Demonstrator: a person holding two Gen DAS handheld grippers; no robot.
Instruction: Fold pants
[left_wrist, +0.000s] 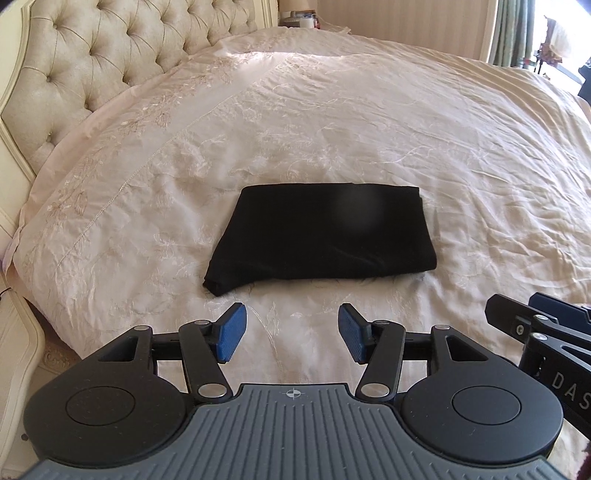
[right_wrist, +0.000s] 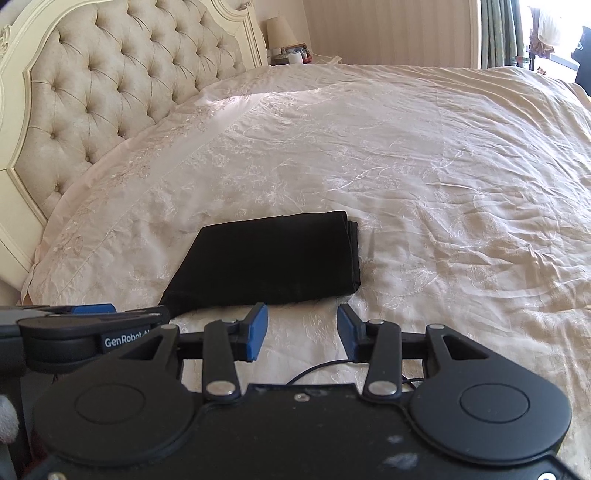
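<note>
While we look along both tools, we see the black pants (left_wrist: 314, 232) lying folded into a flat, thick rectangle on the bed (left_wrist: 424, 147). Their cloth is matte and soft, with stacked layers showing at the right edge (right_wrist: 352, 236), and the near left corner hangs a little loose and pointed. Under them the bedspread (right_wrist: 424, 177) is cream, slightly shiny, wrinkled, and stitched with pale flower patterns. Behind it stands a tufted headboard (left_wrist: 92, 74), padded with buttons in a diamond grid, inside a carved ivory frame.

We hold the left gripper (left_wrist: 292, 328) just before the near edge of the pants, not touching them; its jaws are spread apart with nothing between them. Its fingers (left_wrist: 232, 330) carry blue, finely ribbed pads on black plastic links. Our right gripper (right_wrist: 302, 330) sits also near that edge, jaws released and empty. Far behind, a lamp (right_wrist: 280, 29) with a beige shade stands on a small nightstand.
</note>
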